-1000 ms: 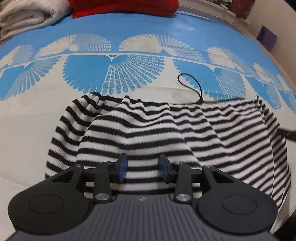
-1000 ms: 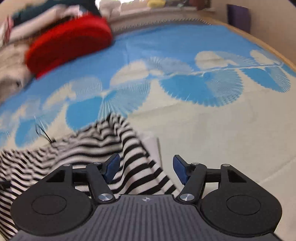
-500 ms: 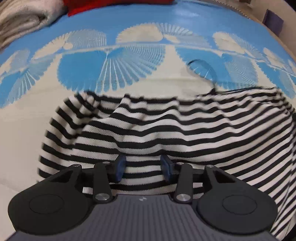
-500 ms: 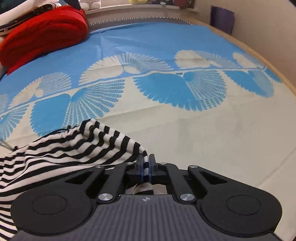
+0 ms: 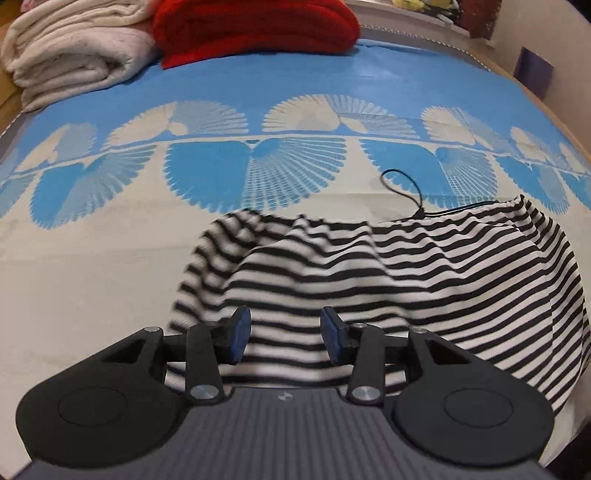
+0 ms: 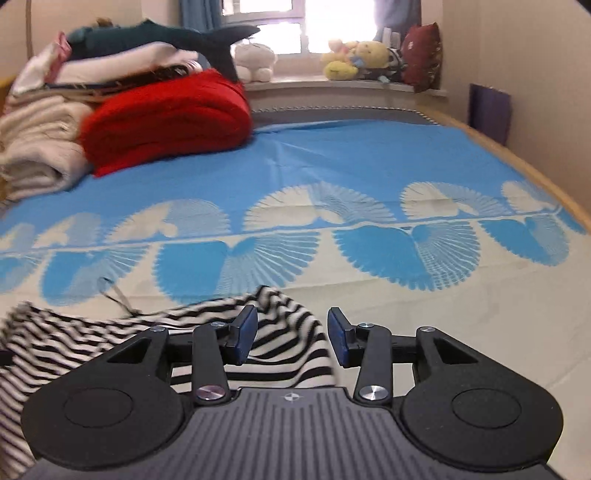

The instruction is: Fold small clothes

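A black-and-white striped garment (image 5: 406, 280) lies bunched on the blue and cream bedspread (image 5: 92, 280). A thin black cord (image 5: 406, 188) loops out from its far edge. My left gripper (image 5: 285, 334) is open, its blue pads just over the near part of the cloth. In the right wrist view the same garment (image 6: 110, 332) lies at lower left. My right gripper (image 6: 292, 336) is open, its jaws apart over the garment's right corner.
A folded cream blanket (image 5: 74, 59) and a red knit bundle (image 5: 255, 26) lie at the head of the bed. Plush toys (image 6: 354, 59) sit on the window sill. A wooden bed edge (image 6: 517, 166) and a wall run along the right.
My right gripper, shut on the garment's corner half a second ago, has opened and drawn back. The garment now lies more bunched toward the right in the left view. The left gripper stays open.
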